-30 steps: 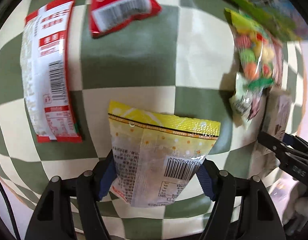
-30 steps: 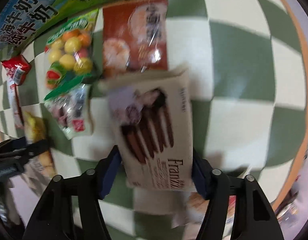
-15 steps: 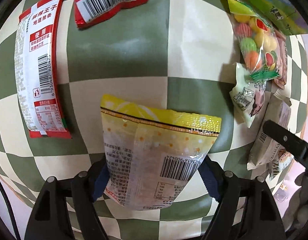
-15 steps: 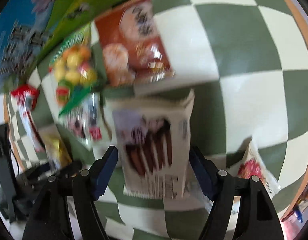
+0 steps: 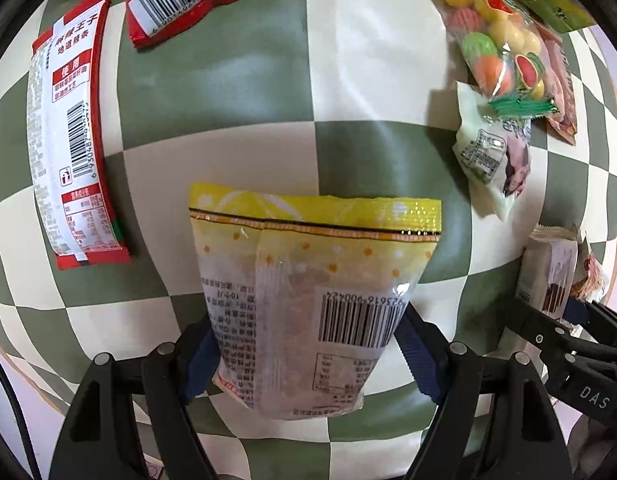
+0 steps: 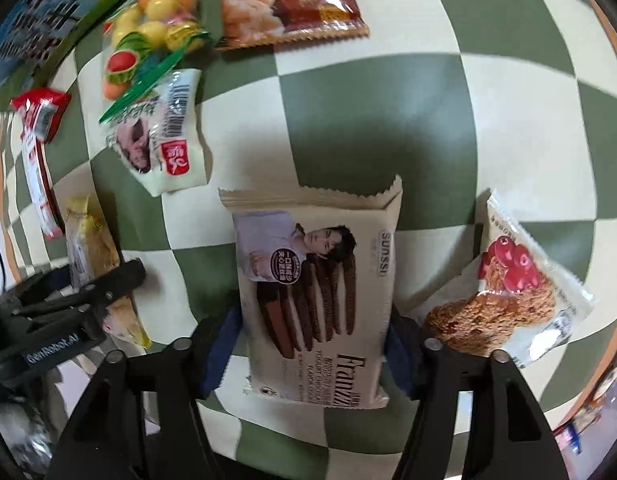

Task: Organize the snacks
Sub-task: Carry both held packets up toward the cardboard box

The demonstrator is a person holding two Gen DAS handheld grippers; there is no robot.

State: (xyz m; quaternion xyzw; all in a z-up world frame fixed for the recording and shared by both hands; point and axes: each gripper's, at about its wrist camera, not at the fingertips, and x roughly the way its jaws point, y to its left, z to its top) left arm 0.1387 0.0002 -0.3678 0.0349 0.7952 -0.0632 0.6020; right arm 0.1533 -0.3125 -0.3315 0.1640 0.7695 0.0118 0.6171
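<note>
While both packs hang between the blue pads, the trick is to set each down flat in its own gap among the rest. Left tongs [image 5: 304,354] grip the yellow pouch [image 5: 308,292] by its sides, long axis running away from the camera, yellow seal farthest. Right tongs [image 6: 314,354], jaws just narrowed, hold the biscuit pack [image 6: 318,296], crimped end farthest, above the checked surface [image 6: 388,120], the cranberry cookie packet [image 6: 516,284] just beside

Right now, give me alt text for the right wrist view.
The right gripper clamps a beige Franzzi biscuit pack above the green-and-cream checkered tablecloth. An oat cookie packet lies to its right, a fruit candy bag upper left.
</note>
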